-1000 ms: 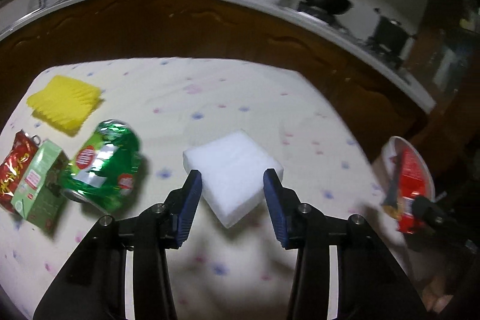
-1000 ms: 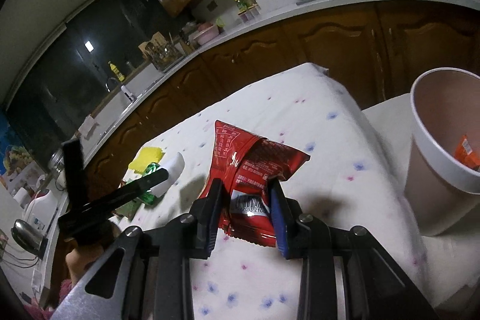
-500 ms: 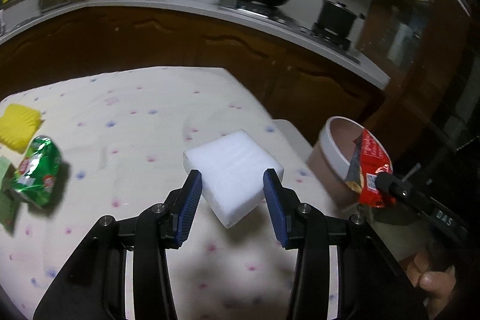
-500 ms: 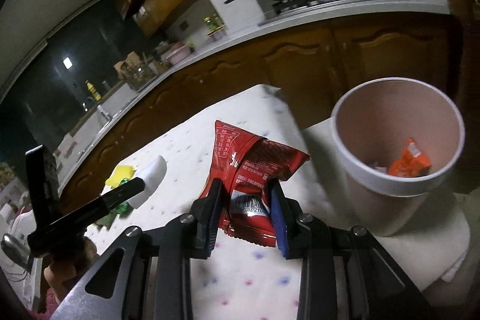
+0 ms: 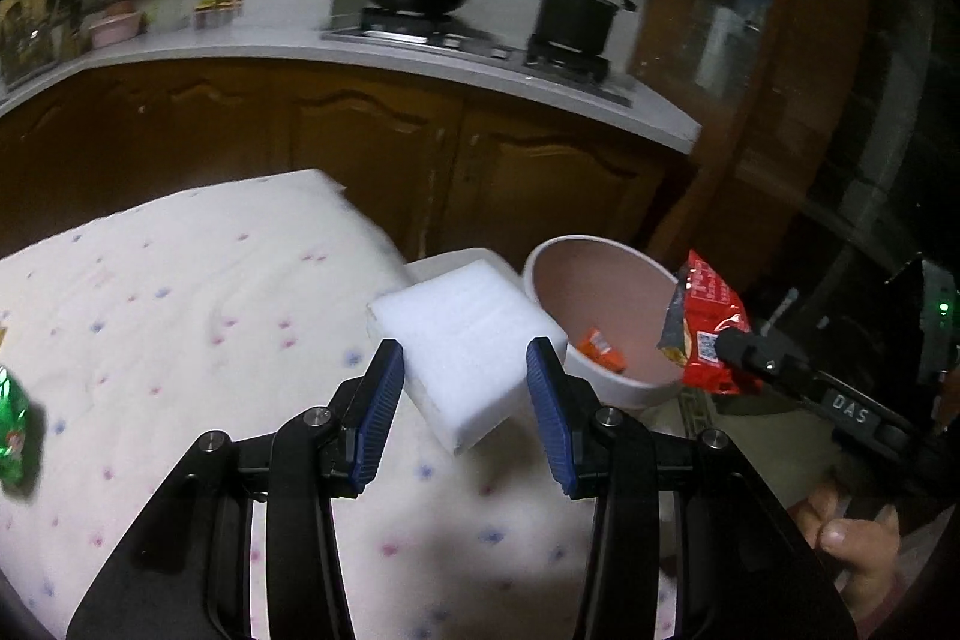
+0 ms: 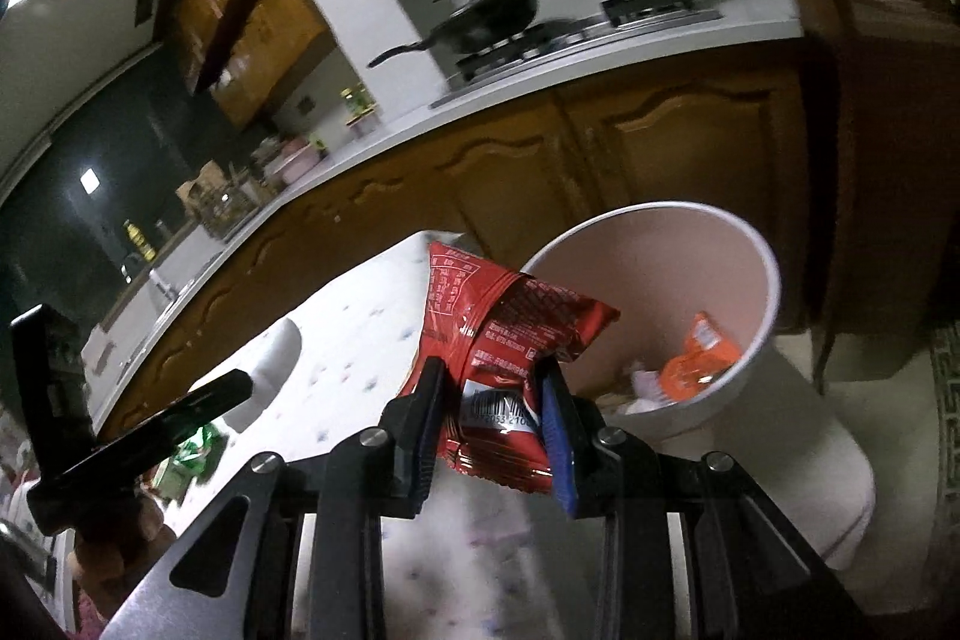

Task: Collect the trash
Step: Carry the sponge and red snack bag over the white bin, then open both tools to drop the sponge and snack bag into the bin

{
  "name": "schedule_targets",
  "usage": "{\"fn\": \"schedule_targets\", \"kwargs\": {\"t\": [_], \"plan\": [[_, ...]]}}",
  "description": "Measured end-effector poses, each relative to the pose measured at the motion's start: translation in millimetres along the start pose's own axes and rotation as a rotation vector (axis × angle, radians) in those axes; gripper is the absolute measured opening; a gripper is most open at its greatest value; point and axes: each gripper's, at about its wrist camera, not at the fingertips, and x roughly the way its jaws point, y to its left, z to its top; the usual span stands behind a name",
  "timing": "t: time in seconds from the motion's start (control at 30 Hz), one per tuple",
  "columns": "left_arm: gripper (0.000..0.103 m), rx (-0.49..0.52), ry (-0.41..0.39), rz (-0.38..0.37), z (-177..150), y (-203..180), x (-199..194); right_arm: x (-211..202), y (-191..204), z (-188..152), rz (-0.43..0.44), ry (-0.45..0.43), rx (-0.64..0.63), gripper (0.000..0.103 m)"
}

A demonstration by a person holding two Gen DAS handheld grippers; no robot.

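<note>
Two items held: white foam block point(image 5: 465, 340) pinched in left gripper point(image 5: 459, 415), crinkled red snack packet point(image 6: 498, 370) in right gripper point(image 6: 495, 421); both now nearer white bin point(image 6: 762, 280).

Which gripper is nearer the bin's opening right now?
Right. The right gripper holds the red wrapper at the rim of the bin, while the left gripper, holding the white foam block, hangs over the table beside it.

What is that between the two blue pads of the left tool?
A white foam block, clamped between the left tool's pads, shown in the left wrist view.
</note>
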Motion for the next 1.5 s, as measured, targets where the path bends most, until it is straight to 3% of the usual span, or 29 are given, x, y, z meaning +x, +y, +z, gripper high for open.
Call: {"fn": "schedule_targets", "kwargs": {"t": [0.5, 0.93, 1.1, 1.33, 1.5], "plan": [[0.042, 0.084, 0.003, -0.075, 23, -60, 57, 9, -48, 19, -0.093, -0.014, -0.021, 0.032], [0.043, 0.123, 0.08, -0.107, 38, -87, 127, 30, -85, 34, -0.116, 0.012, -0.003, 0.033], [0.049, 0.124, 0.115, -0.096, 32, -89, 140, 38, -86, 35, -0.103, 0.038, -0.002, 0.04], [0.052, 0.1, 0.13, -0.099, 28, -85, 141, 39, -93, 33, -0.103, 0.035, 0.027, 0.041], [0.061, 0.097, 0.134, -0.101, 27, -85, 144, 33, -98, 32, -0.102, 0.016, 0.066, 0.041]]}}
